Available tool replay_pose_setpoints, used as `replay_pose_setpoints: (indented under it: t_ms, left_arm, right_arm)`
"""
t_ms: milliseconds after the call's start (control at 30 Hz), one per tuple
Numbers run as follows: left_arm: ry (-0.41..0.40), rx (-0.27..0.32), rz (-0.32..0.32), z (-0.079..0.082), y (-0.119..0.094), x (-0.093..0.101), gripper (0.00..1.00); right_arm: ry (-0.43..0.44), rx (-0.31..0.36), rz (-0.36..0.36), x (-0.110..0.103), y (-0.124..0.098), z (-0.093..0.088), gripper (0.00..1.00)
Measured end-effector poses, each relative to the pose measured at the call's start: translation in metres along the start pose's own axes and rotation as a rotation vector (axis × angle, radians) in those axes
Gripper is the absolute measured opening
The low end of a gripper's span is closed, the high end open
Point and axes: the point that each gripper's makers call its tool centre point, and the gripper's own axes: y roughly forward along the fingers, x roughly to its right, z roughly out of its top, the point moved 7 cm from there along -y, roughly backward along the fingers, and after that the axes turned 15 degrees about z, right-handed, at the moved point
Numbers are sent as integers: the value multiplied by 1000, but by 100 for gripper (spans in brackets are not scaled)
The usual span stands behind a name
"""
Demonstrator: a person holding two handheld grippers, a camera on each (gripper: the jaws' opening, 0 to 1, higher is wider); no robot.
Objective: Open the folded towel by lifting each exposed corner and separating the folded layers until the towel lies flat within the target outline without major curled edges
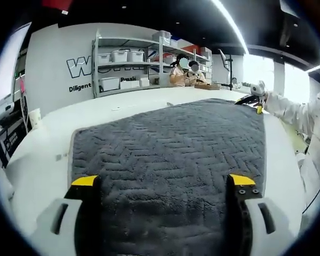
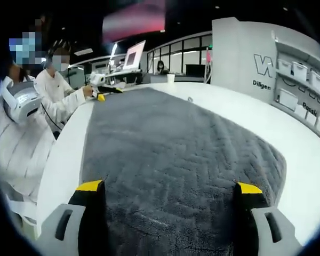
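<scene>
Left gripper view: grey herringbone towel (image 1: 170, 149) spread flat on white table (image 1: 48, 154); both grippers spread wide, nothing held.

My towel (image 1: 170, 154) is dark grey with a herringbone weave; the table (image 1: 48, 160) beneath it is plain white; my left gripper (image 1: 163, 186) has black jaws with yellow tips on pale grey bodies; my right gripper (image 2: 169, 193) is coloured the same; the wall (image 1: 58, 64) carries black lettering on white; the shelf bins (image 1: 120, 55) are white.
</scene>
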Motion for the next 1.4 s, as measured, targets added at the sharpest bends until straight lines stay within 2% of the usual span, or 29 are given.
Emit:
replay_pose_setpoints:
  t_ms: [500,833,1100,1233,1267,1300,1367,1400]
  left_arm:
    - [1,10,-9,-5,-12,3,95]
    - [6,8,-15,-7,-20,8,95]
    - [2,-6,-3,-5,-18,10,96]
    - [-44,5,-12,-1,-19,9,99]
    - [-68,17,-8,2,-20,8,99]
    - [-85,61,4,9,-21,8,99]
    - [-118,93,21,16,-25,6,99]
    - [-117,93,33,19,-27,6,99]
  right_arm:
    - [-7,-9,19,-12,-9,-6,100]
    - [-9,-11,23,-17,-7,-6,100]
    - [3,-20,18,-22,-2,-2,100]
    - [38,49,49,-28,1,4,99]
    - [30,58,52,-29,0,6,99]
    - [23,74,43,-30,-1,10,98]
    - [16,110,15,-30,-3,17,92]
    - [17,121,7,-30,-4,20,86]
